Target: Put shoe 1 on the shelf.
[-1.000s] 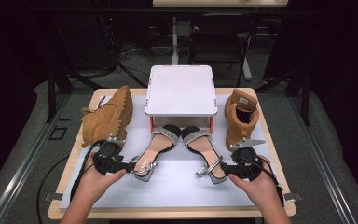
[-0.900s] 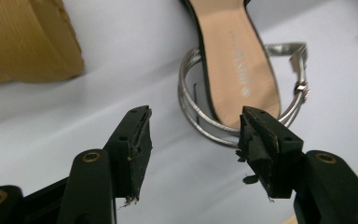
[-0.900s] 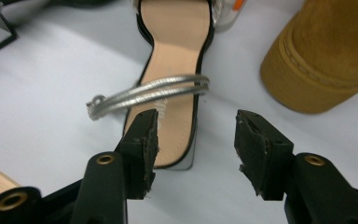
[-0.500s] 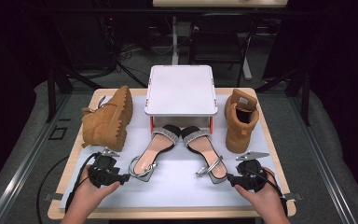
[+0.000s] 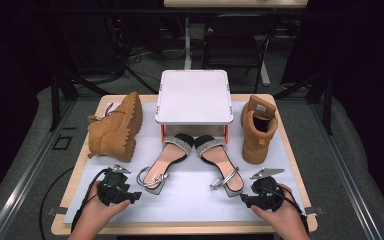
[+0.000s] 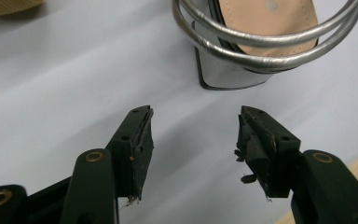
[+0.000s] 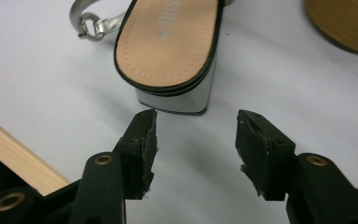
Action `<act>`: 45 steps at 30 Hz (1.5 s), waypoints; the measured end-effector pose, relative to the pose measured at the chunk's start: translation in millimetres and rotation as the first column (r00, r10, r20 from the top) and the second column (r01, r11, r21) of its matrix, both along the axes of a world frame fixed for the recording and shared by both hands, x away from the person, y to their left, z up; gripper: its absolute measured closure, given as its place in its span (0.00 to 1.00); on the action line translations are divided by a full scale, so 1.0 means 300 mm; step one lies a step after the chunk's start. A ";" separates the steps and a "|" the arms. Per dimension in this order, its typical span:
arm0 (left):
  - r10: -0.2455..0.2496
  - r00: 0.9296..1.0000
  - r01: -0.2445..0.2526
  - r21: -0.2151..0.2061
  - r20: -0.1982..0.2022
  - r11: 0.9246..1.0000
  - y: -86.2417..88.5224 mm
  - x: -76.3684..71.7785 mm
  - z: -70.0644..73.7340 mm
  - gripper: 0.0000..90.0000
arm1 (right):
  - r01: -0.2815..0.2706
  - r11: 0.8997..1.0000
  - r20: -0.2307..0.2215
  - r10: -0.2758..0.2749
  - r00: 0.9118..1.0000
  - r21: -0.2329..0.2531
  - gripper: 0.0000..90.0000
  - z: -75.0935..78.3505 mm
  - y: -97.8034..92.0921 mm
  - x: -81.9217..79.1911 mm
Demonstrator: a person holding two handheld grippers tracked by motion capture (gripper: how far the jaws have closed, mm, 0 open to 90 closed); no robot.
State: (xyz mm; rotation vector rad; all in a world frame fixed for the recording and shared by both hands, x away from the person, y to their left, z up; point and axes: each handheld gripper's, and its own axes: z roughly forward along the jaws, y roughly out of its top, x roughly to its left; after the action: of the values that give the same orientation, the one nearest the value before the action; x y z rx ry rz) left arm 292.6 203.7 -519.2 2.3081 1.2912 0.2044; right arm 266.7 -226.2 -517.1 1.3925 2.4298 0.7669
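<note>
I hold my left tongs [image 5: 135,194] low over the white mat [image 5: 190,192] at the near left of the table [image 5: 290,150], and in the left gripper view they [image 6: 193,140] are spread wide with nothing between them, their tips pointing at the silver block heel of the left sandal [image 6: 261,42], near it but apart. From above, that sandal [image 5: 162,162] lies with its toe tucked under the white stand [image 5: 194,97] and its silver ankle strap looping over the heel end toward me. My right tongs [image 5: 241,199] sit at the near right of the mat, also spread and empty; in the right gripper view they [image 7: 196,135] face the heel of the right sandal [image 7: 172,42], with one tip just beside the heel block, though I cannot tell whether it touches. The right sandal [image 5: 220,160] lies beside its mate, toe under the stand as well. A tan boot [image 5: 116,127] lies on its side at the left of the mat, sole facing the sandals, and the other boot [image 5: 257,130] stands upright at the right of the stand.
</note>
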 end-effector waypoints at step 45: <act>-0.180 0.983 0.181 -0.021 0.046 0.983 -0.239 -0.002 0.003 0.53 | -0.058 0.998 0.008 0.058 0.998 0.032 0.56 -0.034 0.161 -0.017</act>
State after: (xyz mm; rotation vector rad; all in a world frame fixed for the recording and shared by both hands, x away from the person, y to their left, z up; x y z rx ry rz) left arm 292.0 131.9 -518.4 2.3697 1.0493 0.1752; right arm 261.7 -178.0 -527.4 1.3344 2.4730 0.8267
